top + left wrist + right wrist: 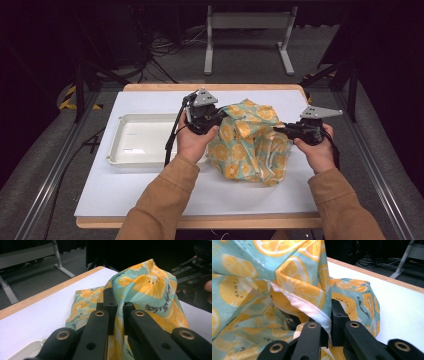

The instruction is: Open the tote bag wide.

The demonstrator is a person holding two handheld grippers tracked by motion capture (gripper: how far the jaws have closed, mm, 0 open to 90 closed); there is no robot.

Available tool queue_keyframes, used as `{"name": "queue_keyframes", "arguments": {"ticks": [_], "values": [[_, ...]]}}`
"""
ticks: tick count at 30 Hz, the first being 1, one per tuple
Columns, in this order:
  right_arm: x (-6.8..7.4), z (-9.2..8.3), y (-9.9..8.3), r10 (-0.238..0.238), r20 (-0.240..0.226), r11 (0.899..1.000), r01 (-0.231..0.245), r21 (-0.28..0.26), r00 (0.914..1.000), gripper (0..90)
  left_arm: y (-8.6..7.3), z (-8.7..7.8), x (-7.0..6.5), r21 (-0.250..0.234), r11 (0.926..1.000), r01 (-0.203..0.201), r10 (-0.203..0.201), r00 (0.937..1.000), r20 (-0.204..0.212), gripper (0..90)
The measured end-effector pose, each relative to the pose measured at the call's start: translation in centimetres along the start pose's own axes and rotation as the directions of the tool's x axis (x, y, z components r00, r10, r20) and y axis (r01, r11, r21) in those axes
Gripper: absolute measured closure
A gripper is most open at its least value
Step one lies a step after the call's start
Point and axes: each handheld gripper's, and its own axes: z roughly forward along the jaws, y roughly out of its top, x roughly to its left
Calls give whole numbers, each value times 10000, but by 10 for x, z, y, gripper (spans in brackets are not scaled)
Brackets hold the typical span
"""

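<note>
Near, sleeves: tan forearms enter from the bottom of the high view, one hand behind each gripper.
Left gripper (216, 118): centre of frame, jaws clamped tight on a fold of the cloth (252, 142).
Right gripper (281, 130): right of centre, jaws pinched on a white-lined hem (312, 310) of the same cloth.
Cloth: orange-slice print on teal, bunched and lifted between the two grippers, lower part resting on the white mat (125, 190).
Step, my reading: both edges caught; spread next.
Doing it well: draw the hands apart evenly and level, keep both pinches firm, let the bunch hang free before laying flat.
Far left: white tray (117, 145), well apart from the cloth.
</note>
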Motion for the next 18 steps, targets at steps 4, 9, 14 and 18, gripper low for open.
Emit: {"name": "queue_keyframes", "arguments": {"ticks": [4,9,14,18], "values": [[-3,-6,3,-18,-251,9999,14,-149,9997,881,0,-1,4,-8,10000,56,-56,9999,-101,875],[-8,-13,10,128,-563,9988,-155,-462,9983,883,-2,-4,9,44,10000,-21,23,9992,-403,864],[-15,-21,19,278,-1133,9949,-385,-936,9932,884,-4,-6,13,39,10000,4,-2,9982,-605,859],[-21,-23,23,428,-1656,9910,-630,-1185,9853,880,-6,-6,17,96,9999,32,-24,9971,-758,859]]}}
